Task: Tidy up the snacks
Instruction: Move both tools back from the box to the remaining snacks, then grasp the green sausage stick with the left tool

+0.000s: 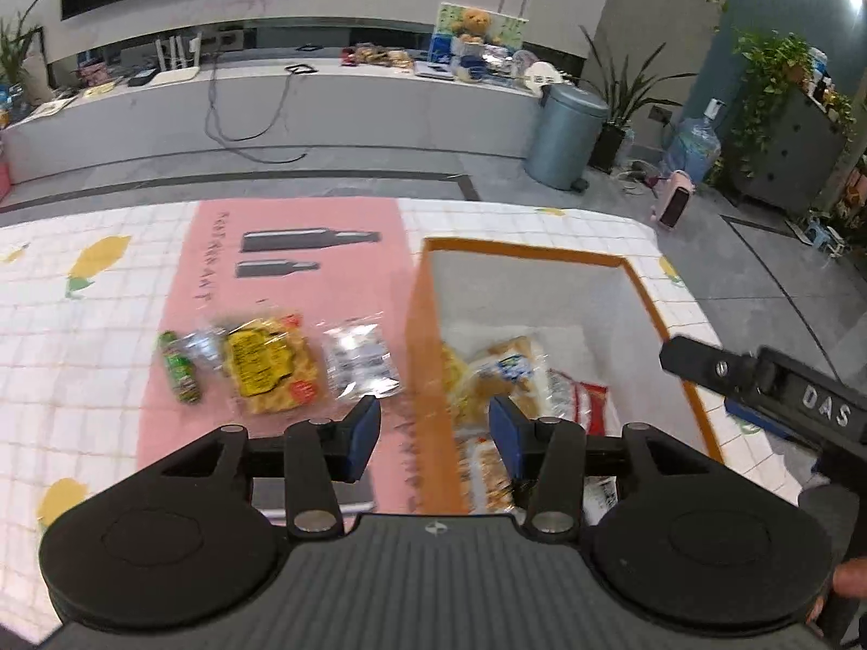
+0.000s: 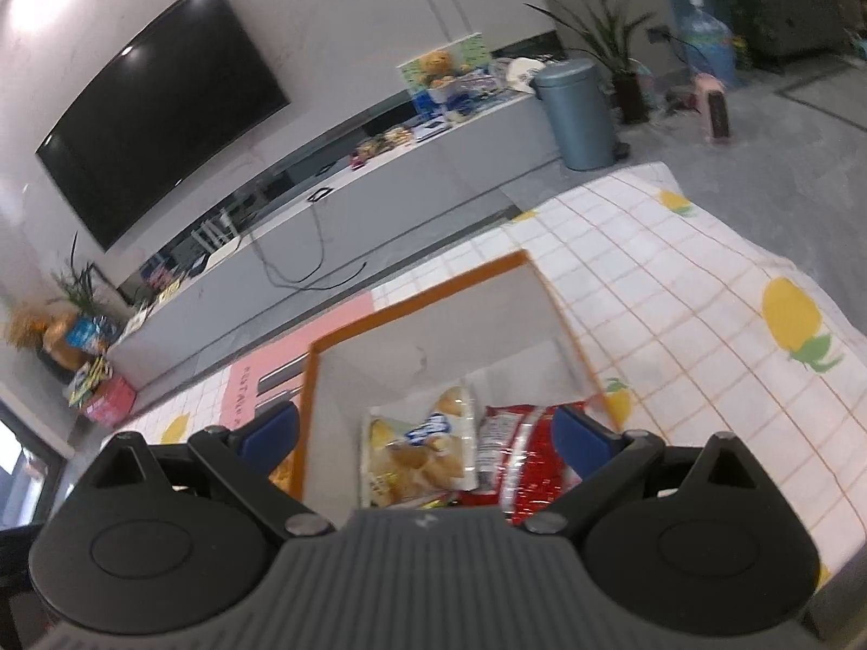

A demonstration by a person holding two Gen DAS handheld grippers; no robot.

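The snacks fall into two groups. Three packets lie loose on the pink strip (image 1: 292, 292) of the surface, just left of the box: a small green packet (image 1: 180, 375), a clear packet of yellow waffle-like pieces with a yellow label (image 1: 271, 365), and a clear packet with white and grey print (image 1: 360, 360). The green packet and the yellow one lie close together, with a crumpled clear wrapper between them; the white and grey packet lies just beside the yellow one, nearer the box. All three are blurred, so no print can be read.

The box (image 2: 417, 292) is rectangular and open-topped, with an orange rim and outer wall and a pale grey lining. It stands on the surface, which is covered by a white checked cloth (image 2: 677, 292) printed with yellow fruit. Inside the box lie a clear bag of pale pastry pieces with a blue and white label (image 2: 420, 449) and, touching it on the right, a red packet (image 2: 528, 460). More packets lie lower in the box, but too little of them shows to tell what they are.

The left gripper (image 1: 433, 430) hangs above the box's left wall, its jaws moderately wide and empty. The right gripper (image 2: 425, 433) hangs over the box, its jaws wide and empty, with the two packets showing below the gap.
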